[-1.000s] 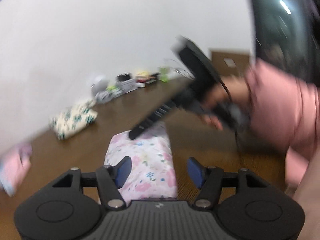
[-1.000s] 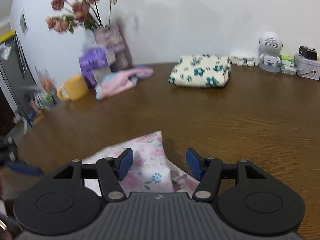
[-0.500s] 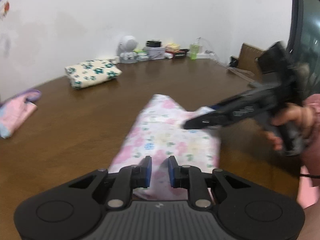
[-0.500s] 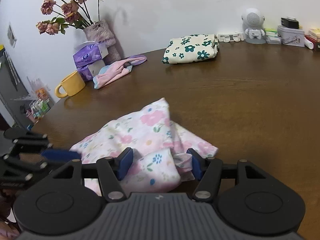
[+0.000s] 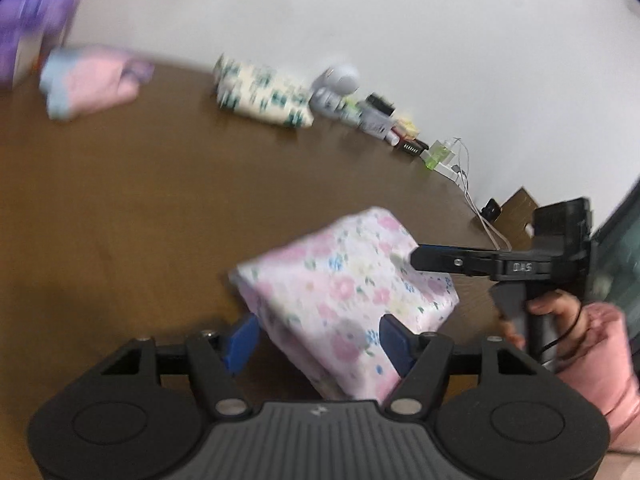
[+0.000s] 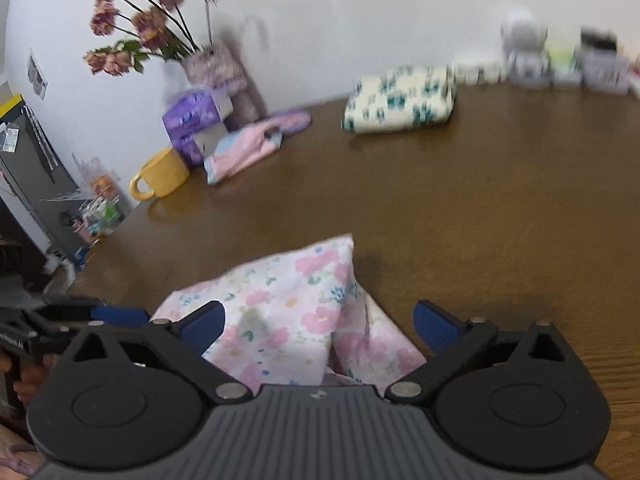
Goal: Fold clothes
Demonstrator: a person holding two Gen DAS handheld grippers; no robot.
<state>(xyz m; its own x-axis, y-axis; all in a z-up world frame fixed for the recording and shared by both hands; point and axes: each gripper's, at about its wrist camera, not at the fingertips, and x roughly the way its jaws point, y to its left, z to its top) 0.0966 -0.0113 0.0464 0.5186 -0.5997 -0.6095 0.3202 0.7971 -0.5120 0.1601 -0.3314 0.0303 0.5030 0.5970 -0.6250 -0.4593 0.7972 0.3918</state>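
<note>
Folded floral garment [image 5: 344, 300], pink blooms on white (blurred).
Lies between left gripper [image 5: 318, 338] and right gripper [image 6: 320, 322]; both jaws opening, pads clear of cloth.

I see a brown wooden table [image 6: 460, 208]. On it lies a folded cloth [image 5: 344, 292] that is white with pink flowers, small blue flowers and green leaves. My left gripper [image 5: 318, 340] is black with blue pads, and so is my right gripper [image 6: 318, 326]. Far back sits another folded cloth [image 6: 400, 100], cream with dark green flowers. A pink and light blue cloth [image 6: 244, 150] lies beside a yellow mug [image 6: 160, 174] and purple tissue packs [image 6: 198, 114]. The flowers [image 6: 136, 28] in the vase are dusty pink. The wall is white. A sleeve [image 5: 604, 356] is pink.
</note>
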